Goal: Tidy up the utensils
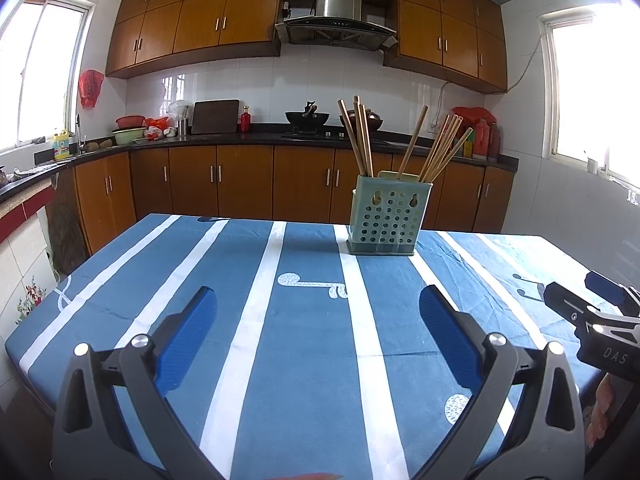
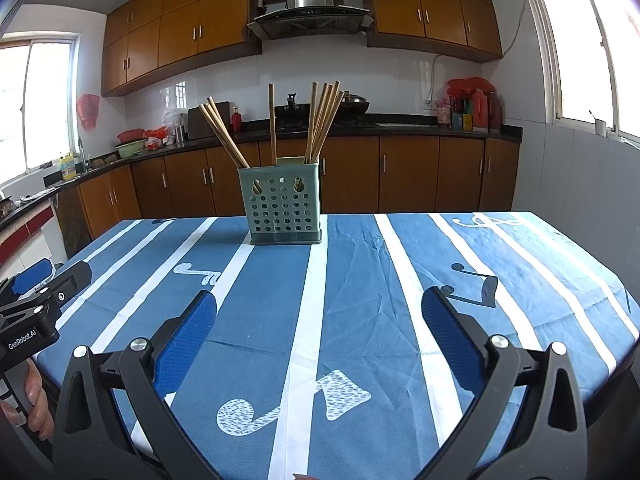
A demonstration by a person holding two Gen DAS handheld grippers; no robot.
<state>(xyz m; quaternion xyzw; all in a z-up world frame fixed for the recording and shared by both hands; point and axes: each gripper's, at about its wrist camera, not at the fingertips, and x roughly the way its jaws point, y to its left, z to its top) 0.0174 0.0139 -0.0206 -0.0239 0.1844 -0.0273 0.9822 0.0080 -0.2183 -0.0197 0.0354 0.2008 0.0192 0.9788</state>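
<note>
A pale green perforated utensil holder (image 1: 389,216) (image 2: 282,210) stands upright at the far edge of the table. Several wooden chopsticks (image 1: 362,136) (image 2: 322,120) stick out of it, leaning left and right. My left gripper (image 1: 318,300) hangs open over the near part of the blue striped tablecloth (image 1: 304,344), with nothing between its blue pads. My right gripper (image 2: 320,304) is also open and empty, well short of the holder. Each gripper shows at the edge of the other's view: the right one (image 1: 576,300) and the left one (image 2: 48,276).
The table (image 2: 360,280) carries a blue cloth with white stripes and music notes. Behind it run wooden kitchen cabinets (image 1: 240,184) and a dark counter with a wok (image 1: 307,118), bowls and bottles. A person's fingers (image 2: 34,404) hold the left gripper's handle.
</note>
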